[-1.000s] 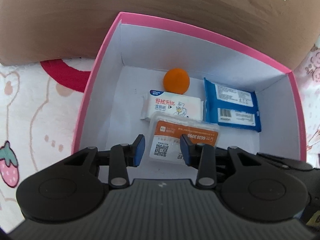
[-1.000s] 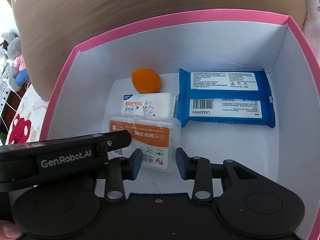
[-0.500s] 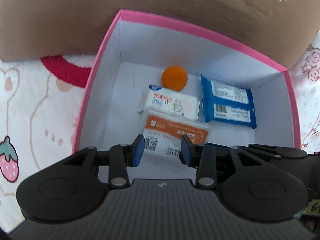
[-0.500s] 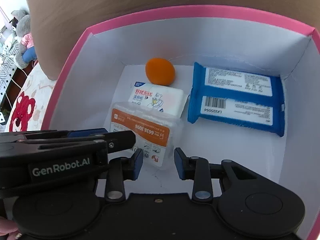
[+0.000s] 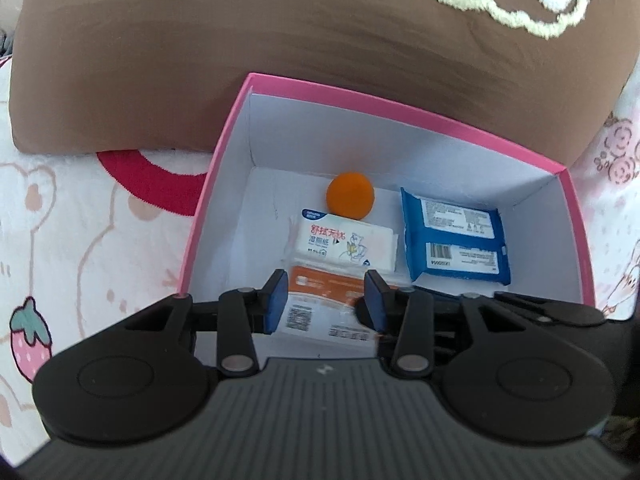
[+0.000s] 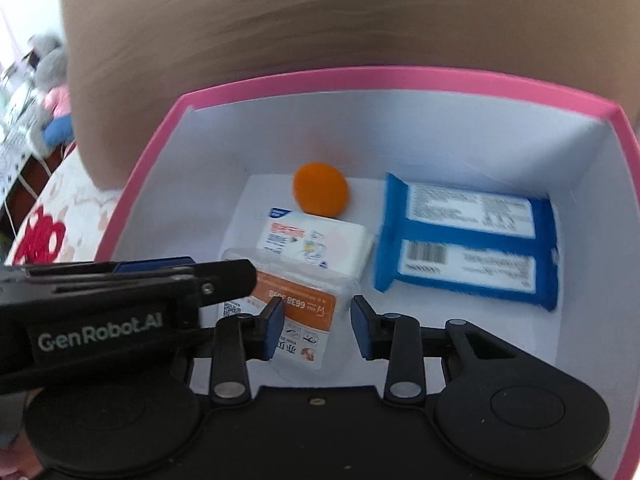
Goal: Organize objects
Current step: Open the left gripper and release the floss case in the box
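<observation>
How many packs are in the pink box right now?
3. A blue pack lies at the right. A white wipes pack sits beside it, just in front of the orange ball. A clear orange-labelled pack lies nearest, partly hidden; more could be hidden.

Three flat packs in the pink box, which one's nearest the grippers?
The orange-labelled clear pack, right at both grippers' tips; the white pack and blue pack lie farther in.

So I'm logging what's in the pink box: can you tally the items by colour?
Orange: 2, the ball and the orange-label pack
White: 1, the wipes pack
Blue: 1, the blue pack
Total: 4, all inside the box
</observation>
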